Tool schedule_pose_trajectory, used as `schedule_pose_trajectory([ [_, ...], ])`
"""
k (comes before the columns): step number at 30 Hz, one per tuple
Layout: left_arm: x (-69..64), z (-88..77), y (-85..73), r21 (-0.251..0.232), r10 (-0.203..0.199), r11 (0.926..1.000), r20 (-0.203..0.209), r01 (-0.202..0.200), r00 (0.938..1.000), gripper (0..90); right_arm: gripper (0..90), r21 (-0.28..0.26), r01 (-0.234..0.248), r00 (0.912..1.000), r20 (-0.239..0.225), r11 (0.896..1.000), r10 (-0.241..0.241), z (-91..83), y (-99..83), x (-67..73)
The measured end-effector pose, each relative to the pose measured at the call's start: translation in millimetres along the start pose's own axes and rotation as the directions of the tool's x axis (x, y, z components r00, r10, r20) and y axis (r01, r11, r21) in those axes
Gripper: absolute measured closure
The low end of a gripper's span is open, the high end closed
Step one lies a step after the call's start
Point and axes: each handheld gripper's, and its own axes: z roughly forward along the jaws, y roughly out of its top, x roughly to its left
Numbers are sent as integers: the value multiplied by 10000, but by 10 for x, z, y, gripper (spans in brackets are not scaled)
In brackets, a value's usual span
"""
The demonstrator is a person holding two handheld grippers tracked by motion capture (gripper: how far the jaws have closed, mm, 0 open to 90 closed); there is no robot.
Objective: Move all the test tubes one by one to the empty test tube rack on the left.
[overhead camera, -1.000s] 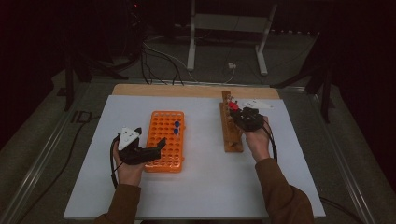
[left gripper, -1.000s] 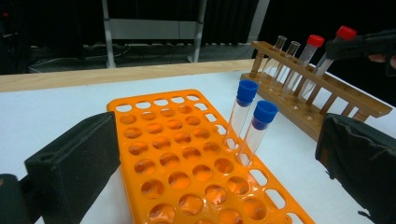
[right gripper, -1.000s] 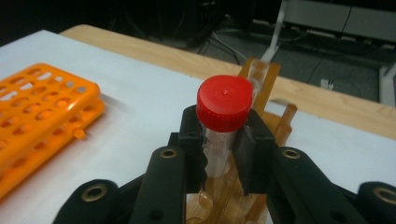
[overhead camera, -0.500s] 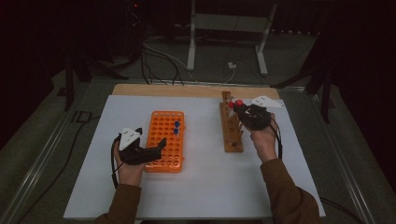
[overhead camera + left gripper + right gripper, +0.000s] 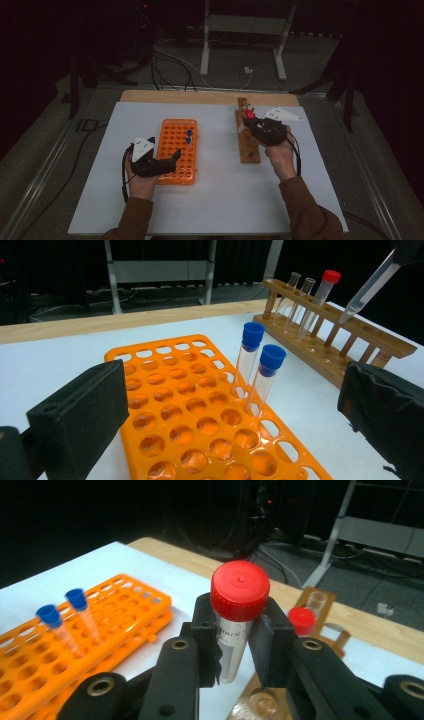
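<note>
Red-capped tube [image 5: 235,625]: clamped in right gripper [image 5: 235,650], lifted clear above wooden rack [image 5: 247,142]. Two blue-capped tubes [image 5: 255,367] already seated in orange rack [image 5: 177,150], beside which left gripper [image 5: 162,162] is held wide open, empty. Transfer judged partway; three tubes remain in wooden rack.

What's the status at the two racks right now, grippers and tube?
Right gripper shut on red-capped tube, held clear above wooden rack. Left gripper open at orange rack, holding nothing. Two blue-capped tubes seated; nothing blocking.

Plastic rack [image 5: 177,150] left of wooden rack [image 5: 247,141], two tubes [image 5: 255,372] in former, seemingly far end.
</note>
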Motion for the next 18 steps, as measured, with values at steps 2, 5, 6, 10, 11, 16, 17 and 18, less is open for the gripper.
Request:
schedule_pose_trajectory([
  [2,-9,3,-1,-5,20,10000,-5,-20,10000,4,745,90,15,9999,-122,10000,-14,6,-23,32],
  [5,-19,5,0,10,71,10000,36,-71,10000,5,744,186,44,9994,-337,9998,-38,13,-48,88],
  [6,-24,6,0,23,82,10000,34,-82,10000,4,744,215,56,9991,-422,9998,-47,14,-53,109],
  [10,-52,15,1,25,155,9999,66,-155,9999,5,744,277,142,9972,-739,9995,-121,17,-66,196],
  [11,-65,19,1,14,189,9998,65,-189,9998,5,744,302,157,9965,-820,9994,-132,18,-69,219],
  [16,-143,46,18,-43,331,9994,96,-330,9994,9,743,438,231,9932,-1151,9988,-179,31,-89,335],
  [17,-164,55,23,-60,384,9992,106,-383,9992,9,743,456,258,9926,-1201,9986,-201,37,-93,357],
  [18,-184,65,26,-59,437,9990,139,-436,9989,9,742,480,277,9918,-1257,9985,-215,41,-98,379],
])
